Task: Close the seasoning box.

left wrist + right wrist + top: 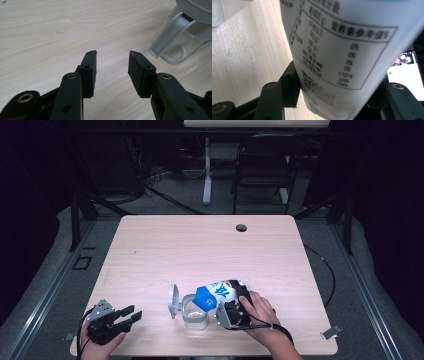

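On the worktop [150,250], your right tongs [235,307] are clamped across the carton [220,292], tipped over the clear jug [192,312]. Its paper walls look soft, so squeeze mid-body gently. Your left tongs [131,315] rest apart, holding nothing.

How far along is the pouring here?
Done: the jar stands with its lid flipped open, and the right gripper grips the bag. In hand: the bag is tipped over the jar's mouth. Left: emptying and closing; the left gripper waits open.
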